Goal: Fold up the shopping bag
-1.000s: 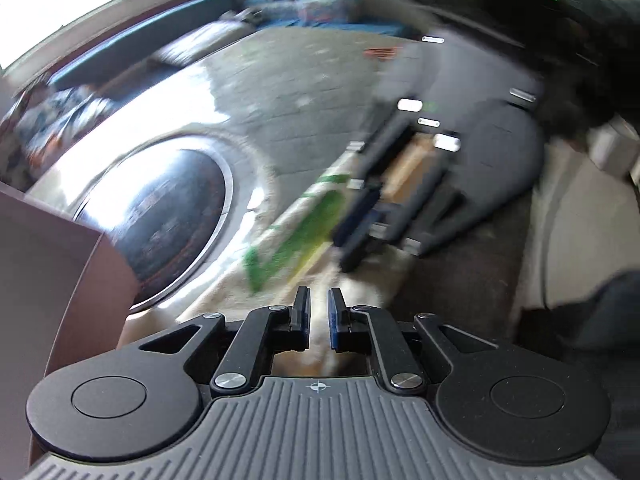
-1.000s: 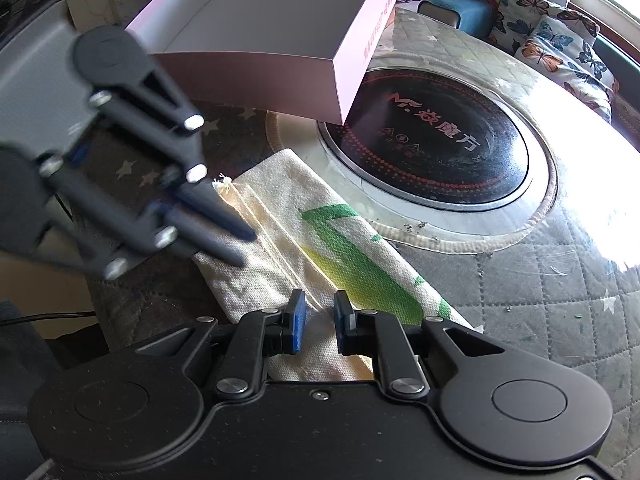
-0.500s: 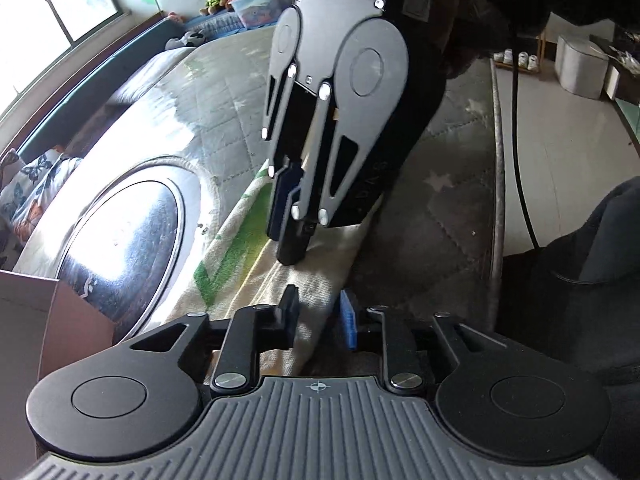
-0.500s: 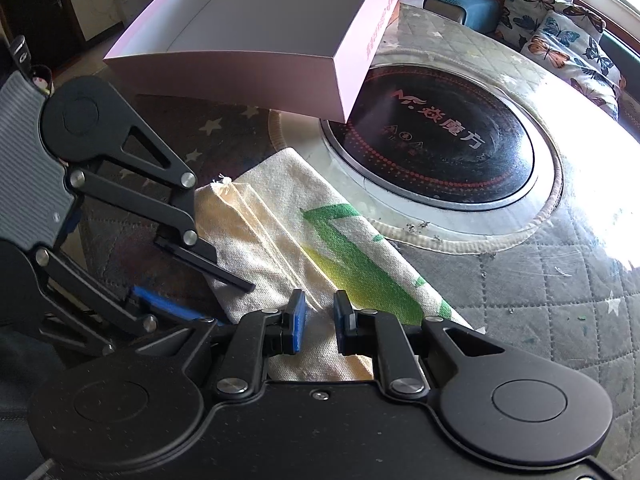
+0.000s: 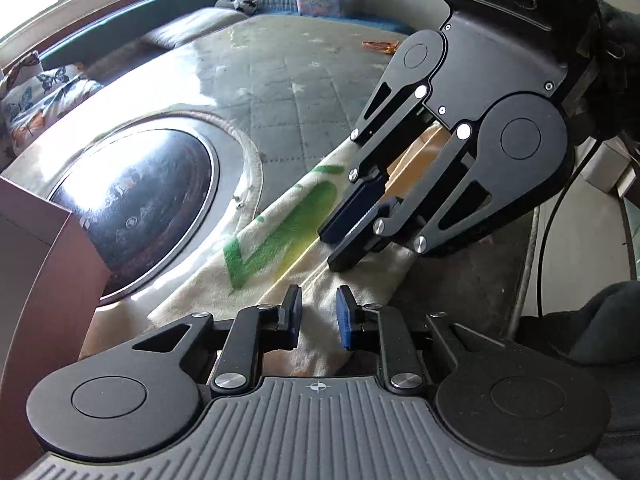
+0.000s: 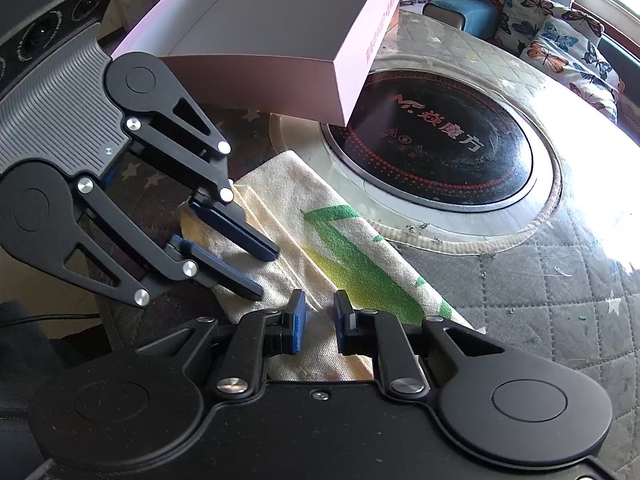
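A cream canvas shopping bag (image 5: 256, 276) with a green printed mark lies folded into a long strip on the quilted table; it also shows in the right wrist view (image 6: 304, 240). My left gripper (image 5: 318, 316) is open over one end of the strip, jaws apart with cloth showing between them. My right gripper (image 6: 318, 322) is open over the other end. Each gripper appears in the other's view: the right gripper (image 5: 344, 246) and the left gripper (image 6: 262, 272) both point down at the bag, jaws apart.
A pink open cardboard box (image 6: 280, 36) stands beside the bag, its corner over a round black induction hob (image 6: 436, 148) set in the table. Butterfly cushions (image 6: 560, 36) lie beyond. The table's edge (image 5: 528, 264) runs close beside the bag.
My left gripper swung round and came down over the bag's end, and its jaws opened wider. The right gripper stayed in place and opened slightly.
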A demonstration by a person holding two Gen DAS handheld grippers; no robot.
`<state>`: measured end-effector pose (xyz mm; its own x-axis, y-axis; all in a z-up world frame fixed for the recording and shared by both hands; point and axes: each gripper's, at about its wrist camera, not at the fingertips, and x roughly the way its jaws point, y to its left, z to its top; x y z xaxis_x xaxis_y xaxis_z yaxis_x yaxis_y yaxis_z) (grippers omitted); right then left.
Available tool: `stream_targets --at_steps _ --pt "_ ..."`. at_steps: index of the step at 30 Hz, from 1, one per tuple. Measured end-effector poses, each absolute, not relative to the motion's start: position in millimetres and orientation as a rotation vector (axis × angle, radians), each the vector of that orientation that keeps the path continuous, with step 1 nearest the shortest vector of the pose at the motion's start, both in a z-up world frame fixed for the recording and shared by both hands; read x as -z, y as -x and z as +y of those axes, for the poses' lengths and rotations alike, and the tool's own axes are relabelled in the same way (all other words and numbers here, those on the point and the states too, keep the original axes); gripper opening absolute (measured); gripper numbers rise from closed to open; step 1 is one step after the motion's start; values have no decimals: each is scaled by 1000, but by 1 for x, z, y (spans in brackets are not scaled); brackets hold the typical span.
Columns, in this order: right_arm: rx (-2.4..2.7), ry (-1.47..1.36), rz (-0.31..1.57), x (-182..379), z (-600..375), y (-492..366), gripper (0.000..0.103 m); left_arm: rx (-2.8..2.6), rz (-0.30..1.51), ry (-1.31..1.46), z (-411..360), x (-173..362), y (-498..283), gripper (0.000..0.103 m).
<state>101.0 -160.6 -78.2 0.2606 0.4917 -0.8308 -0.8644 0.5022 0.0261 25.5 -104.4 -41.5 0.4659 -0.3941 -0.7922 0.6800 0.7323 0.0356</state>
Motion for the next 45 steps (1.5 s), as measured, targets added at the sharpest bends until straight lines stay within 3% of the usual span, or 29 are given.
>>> stream_targets --at_steps 5,9,14,21,45 --pt "-959 477 901 77 -164 -99 19 664 869 -352 -102 42 -27 21" --pt "-946 523 873 73 -169 -88 28 660 875 -345 -102 41 -31 21" --pt "-927 573 850 72 -179 -78 30 665 879 -336 -99 39 -37 21" --pt "-874 576 890 72 -205 -83 39 670 881 -336 -97 39 -35 21" --pt "-754 549 936 59 -247 -94 39 678 887 -335 -97 37 -34 21"
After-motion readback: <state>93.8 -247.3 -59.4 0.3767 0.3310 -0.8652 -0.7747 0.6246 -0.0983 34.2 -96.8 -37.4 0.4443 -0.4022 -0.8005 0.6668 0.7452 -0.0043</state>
